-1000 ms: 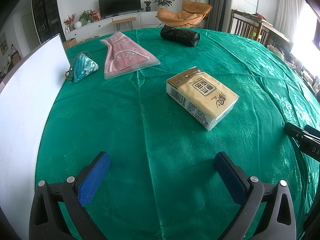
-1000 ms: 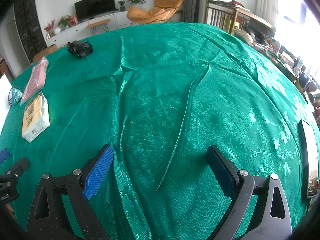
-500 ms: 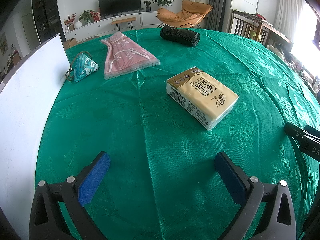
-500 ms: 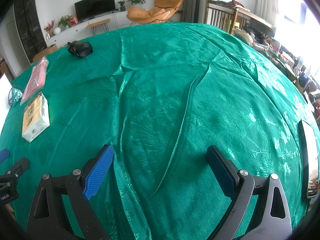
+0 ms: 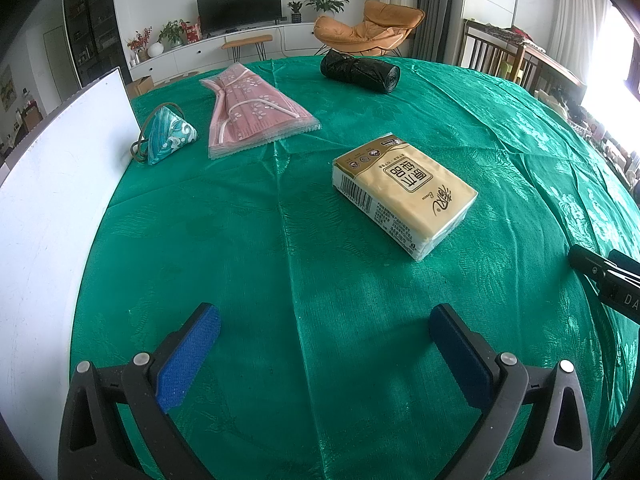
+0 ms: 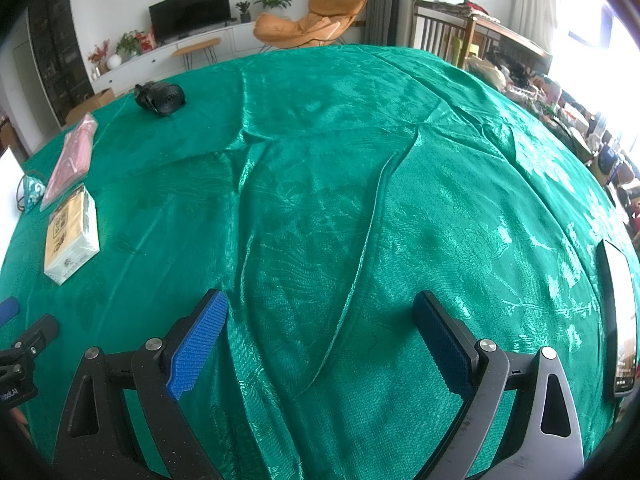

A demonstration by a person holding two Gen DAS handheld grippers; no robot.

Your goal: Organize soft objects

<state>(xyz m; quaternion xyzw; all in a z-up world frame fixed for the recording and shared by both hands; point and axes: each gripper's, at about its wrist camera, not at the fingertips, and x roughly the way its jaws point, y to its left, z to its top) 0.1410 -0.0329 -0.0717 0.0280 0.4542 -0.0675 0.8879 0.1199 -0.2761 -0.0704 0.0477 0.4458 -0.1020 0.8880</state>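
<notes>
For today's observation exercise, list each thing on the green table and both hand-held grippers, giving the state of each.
Left hand-held gripper: open, empty.
Right hand-held gripper: open, empty.
Tissue pack: lying flat, sealed.
Pink mask packet: lying flat.
Black bag roll: on its side, rolled up.
Teal triangular pouch: resting by the white board.
Phone: lying flat at table edge.

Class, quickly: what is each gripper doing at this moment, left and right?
Left gripper: open, holding nothing.
Right gripper: open, holding nothing.
</notes>
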